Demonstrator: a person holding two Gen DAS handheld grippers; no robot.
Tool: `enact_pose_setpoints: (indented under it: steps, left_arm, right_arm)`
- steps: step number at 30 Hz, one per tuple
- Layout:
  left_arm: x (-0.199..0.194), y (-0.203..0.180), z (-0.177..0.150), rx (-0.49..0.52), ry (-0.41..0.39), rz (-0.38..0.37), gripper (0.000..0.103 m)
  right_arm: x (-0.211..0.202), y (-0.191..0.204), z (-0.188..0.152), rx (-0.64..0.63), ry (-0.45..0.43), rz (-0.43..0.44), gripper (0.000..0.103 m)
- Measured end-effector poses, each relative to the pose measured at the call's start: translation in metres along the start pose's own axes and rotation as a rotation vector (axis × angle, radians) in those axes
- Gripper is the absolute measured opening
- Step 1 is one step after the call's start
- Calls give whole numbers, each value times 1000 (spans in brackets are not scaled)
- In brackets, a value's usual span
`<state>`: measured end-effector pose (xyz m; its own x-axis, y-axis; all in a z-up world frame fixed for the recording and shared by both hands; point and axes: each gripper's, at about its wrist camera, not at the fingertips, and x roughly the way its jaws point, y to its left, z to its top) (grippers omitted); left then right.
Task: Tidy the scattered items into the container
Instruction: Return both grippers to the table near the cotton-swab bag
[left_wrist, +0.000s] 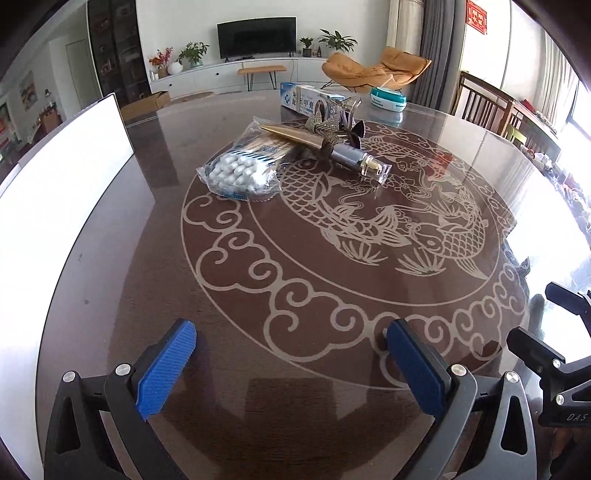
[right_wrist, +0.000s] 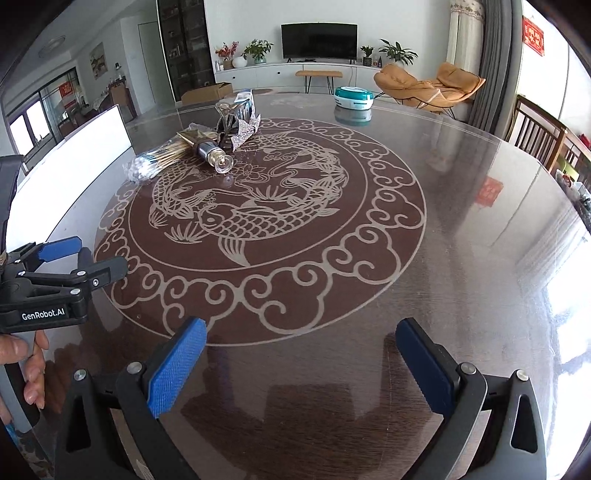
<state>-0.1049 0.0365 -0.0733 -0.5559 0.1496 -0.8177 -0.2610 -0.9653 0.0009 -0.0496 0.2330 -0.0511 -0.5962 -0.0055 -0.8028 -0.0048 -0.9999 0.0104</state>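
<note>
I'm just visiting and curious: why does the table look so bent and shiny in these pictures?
Left wrist view: the fisheye lens bows the table rim, and window light washes out the white container and the right edge. Right wrist view: same bending; the glossy top mirrors the teal-lidded box and shows glare at right. The cotton swab packet stays sharp.
</note>
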Motion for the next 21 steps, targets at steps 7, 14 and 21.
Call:
enact_pose_setpoints:
  steps: [7, 14, 21]
  left_arm:
    - [-2, 0, -2, 2, -3, -4, 103]
    - [-3, -1, -1, 2, -4, -5, 103]
    - [-3, -1, -2, 2, -4, -6, 103]
  right_arm:
    - [5, 3, 1, -9, 15, -14, 102]
    - [5, 3, 1, -10, 15, -16, 103]
    - [5, 3, 1, -10, 15, -16, 103]
